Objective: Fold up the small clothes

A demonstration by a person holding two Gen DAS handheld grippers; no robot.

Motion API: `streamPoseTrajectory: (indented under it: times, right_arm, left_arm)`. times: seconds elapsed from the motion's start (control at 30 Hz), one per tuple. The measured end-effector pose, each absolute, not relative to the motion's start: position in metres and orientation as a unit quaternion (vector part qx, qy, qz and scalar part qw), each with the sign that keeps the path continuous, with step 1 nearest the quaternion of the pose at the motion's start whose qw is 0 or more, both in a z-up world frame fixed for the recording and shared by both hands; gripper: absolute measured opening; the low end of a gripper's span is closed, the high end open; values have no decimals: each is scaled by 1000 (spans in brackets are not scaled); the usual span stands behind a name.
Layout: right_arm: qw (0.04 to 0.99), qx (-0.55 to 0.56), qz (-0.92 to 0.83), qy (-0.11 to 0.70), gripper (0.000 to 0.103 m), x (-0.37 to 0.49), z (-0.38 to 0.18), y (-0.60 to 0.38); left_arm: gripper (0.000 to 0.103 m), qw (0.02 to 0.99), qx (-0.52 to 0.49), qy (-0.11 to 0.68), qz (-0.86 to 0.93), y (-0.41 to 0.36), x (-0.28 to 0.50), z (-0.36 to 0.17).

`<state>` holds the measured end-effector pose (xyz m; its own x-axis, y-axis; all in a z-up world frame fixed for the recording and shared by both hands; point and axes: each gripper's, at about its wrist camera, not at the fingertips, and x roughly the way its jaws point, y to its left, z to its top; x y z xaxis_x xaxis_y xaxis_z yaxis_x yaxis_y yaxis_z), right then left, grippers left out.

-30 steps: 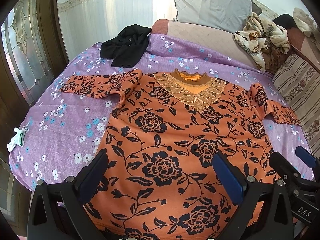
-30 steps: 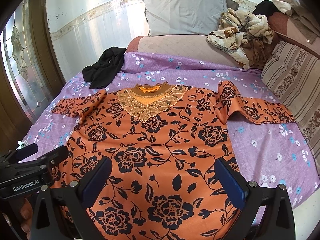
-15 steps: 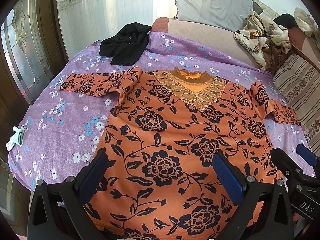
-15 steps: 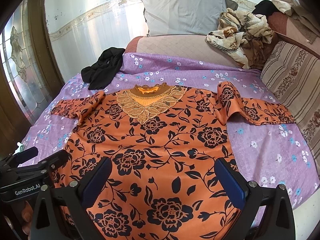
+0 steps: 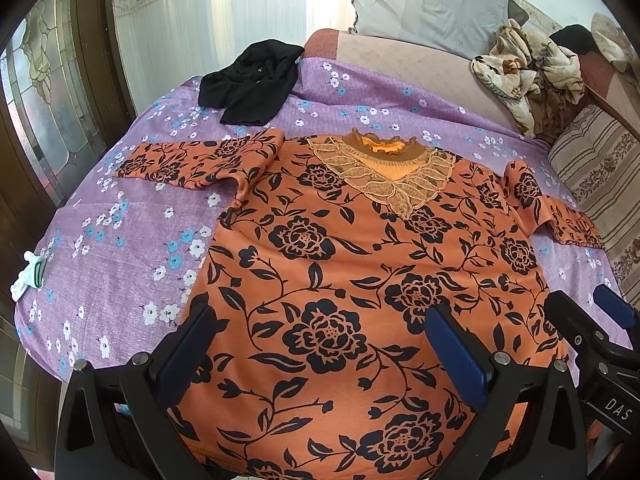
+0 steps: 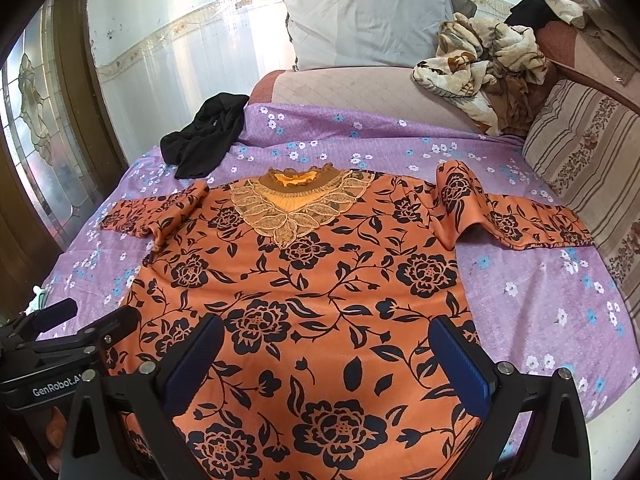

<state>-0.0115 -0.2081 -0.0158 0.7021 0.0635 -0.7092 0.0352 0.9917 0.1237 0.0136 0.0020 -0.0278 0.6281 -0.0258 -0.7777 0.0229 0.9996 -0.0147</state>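
Observation:
An orange top (image 5: 360, 264) with black flowers and a lace collar lies flat, front up, on the purple bed sheet (image 5: 120, 248), sleeves spread to both sides. The same top (image 6: 312, 280) fills the right wrist view. My left gripper (image 5: 320, 344) hovers open above its lower hem, nothing between the blue pads (image 5: 456, 356). Over the hem further right, my right gripper (image 6: 324, 360) is open too, its pads (image 6: 460, 360) wide apart. The right gripper's body (image 5: 592, 344) shows at the left view's right edge, the left gripper's body (image 6: 60, 356) at the right view's left edge.
A black garment (image 5: 252, 80) lies crumpled at the sheet's far left. A grey pillow (image 6: 368, 24) and a heap of patterned cloth (image 6: 480, 64) sit at the headboard. A striped cushion (image 6: 588, 152) runs along the right. A small white-green object (image 5: 30, 276) rests at the bed's left edge.
Both grippers drifted slightly back and left over the hem; the top has not moved and both stay open.

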Motion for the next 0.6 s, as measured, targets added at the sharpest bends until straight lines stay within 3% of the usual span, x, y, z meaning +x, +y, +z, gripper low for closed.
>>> streamPoseTrajectory:
  times: [0.6]
  right_arm:
    - [910,89,28,405,103,2,-31,-217]
  left_arm:
    - [103,897,-4,442,-12,8,24,-41]
